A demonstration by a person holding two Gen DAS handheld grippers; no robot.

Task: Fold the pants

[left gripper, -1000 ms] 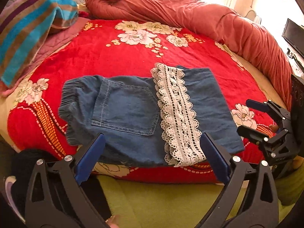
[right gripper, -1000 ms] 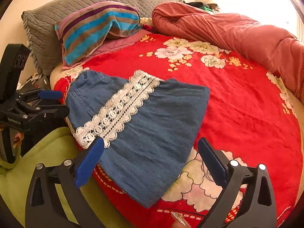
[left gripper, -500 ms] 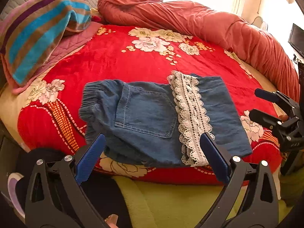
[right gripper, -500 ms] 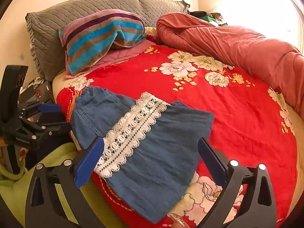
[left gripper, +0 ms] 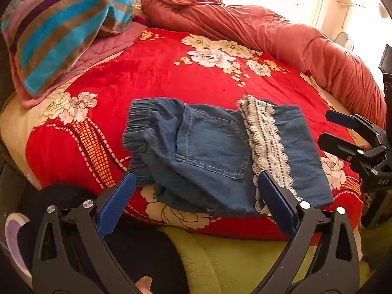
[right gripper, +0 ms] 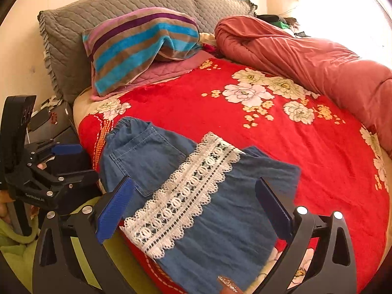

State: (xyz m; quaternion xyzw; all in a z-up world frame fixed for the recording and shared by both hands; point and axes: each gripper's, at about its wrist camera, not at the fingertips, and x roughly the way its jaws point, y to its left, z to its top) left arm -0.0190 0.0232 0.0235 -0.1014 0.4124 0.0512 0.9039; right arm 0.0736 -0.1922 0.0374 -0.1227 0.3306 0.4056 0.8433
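The lace band [left gripper: 265,144] is hiding the denim pants [left gripper: 210,147] beneath it, and the right hand-held gripper [left gripper: 343,132] is running off the left wrist view's edge.

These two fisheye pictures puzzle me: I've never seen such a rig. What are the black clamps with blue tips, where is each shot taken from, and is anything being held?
Each clamp is a hand-held two-finger gripper; a person carries one in each hand. A camera on each looks forward along its fingers. One picture comes from the left gripper, the other from the right gripper, and each also shows the other at its edge. Folded blue denim pants with a white lace band lie on a red floral bedspread. Both grippers are open, holding nothing.
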